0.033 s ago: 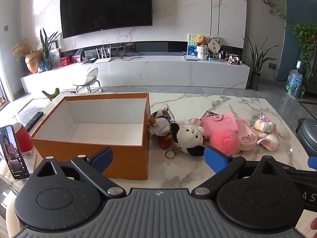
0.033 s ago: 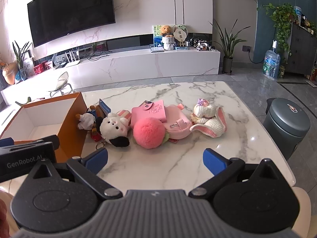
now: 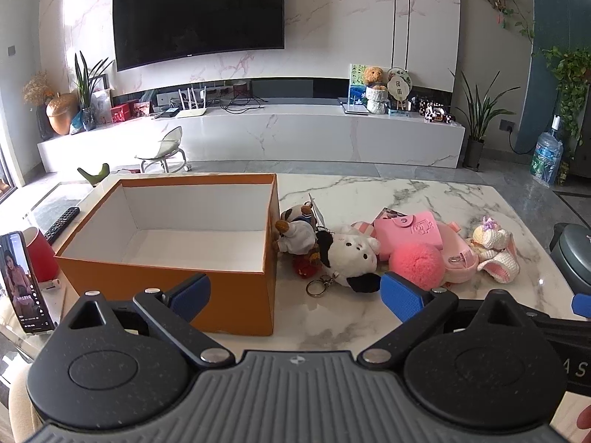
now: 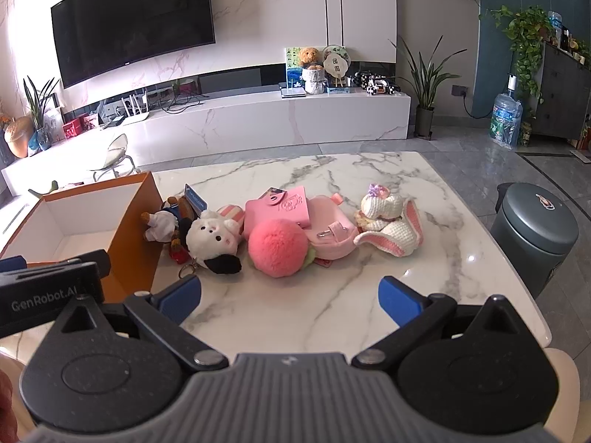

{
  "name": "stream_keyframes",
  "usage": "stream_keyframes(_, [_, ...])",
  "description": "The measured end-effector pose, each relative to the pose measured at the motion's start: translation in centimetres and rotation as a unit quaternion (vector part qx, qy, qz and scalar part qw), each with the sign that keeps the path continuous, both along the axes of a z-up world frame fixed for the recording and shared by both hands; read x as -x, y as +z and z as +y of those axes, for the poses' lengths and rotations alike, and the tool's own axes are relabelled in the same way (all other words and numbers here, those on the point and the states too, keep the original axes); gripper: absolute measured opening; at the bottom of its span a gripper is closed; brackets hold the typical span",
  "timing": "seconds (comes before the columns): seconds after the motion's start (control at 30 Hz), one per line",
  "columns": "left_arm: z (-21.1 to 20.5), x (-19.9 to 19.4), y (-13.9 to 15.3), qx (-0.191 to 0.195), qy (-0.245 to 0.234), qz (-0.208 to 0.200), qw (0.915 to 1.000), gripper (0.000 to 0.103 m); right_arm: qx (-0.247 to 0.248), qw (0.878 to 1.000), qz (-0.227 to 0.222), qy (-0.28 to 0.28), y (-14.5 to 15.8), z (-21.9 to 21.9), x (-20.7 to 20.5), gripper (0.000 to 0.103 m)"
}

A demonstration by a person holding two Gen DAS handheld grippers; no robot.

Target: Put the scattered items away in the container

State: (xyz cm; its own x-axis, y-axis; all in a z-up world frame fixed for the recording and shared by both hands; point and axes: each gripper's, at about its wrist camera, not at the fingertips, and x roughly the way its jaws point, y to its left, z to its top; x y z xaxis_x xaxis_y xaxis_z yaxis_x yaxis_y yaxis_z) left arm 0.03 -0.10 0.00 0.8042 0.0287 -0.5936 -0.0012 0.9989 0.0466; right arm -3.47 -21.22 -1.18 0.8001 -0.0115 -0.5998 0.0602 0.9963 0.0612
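Left gripper (image 3: 295, 297) and right gripper (image 4: 290, 295) both spread wide and empty over bare desk (image 4: 332, 295) near its front edge, orange box (image 3: 166, 277) empty at left edge, plush toys (image 4: 212, 238) bunched beside it, keyring half hidden.

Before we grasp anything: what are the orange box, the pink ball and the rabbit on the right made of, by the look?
Orange box: likely rigid cardboard, matte orange outside, white lining, crisp folded edges.
Pink ball: fluffy faux fur pom-pom, fuzzy outline, soft.
Rabbit: crocheted yarn, visible stitch texture, white with pink ear lining.
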Motion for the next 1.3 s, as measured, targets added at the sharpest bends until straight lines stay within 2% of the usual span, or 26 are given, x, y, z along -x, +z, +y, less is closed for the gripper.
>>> stream_keyframes(0.3, [-0.7,-0.2,0.1,-0.012,-0.004,-0.010,0.9999,0.103,0.000,1.000,0.000,0.000,0.3,-0.1,0.2,0.103])
stream_keyframes(0.57, [-0.2,0.6,0.7,0.012,-0.001,-0.022,0.9997,0.103,-0.006,1.000,-0.008,-0.003,0.2,-0.1,0.3,0.103])
stream_keyframes(1.3, [-0.5,1.5,1.1,0.006,0.004,-0.027,0.9996,0.103,-0.015,1.000,-0.018,-0.007,0.5,-0.2,1.2,0.103])
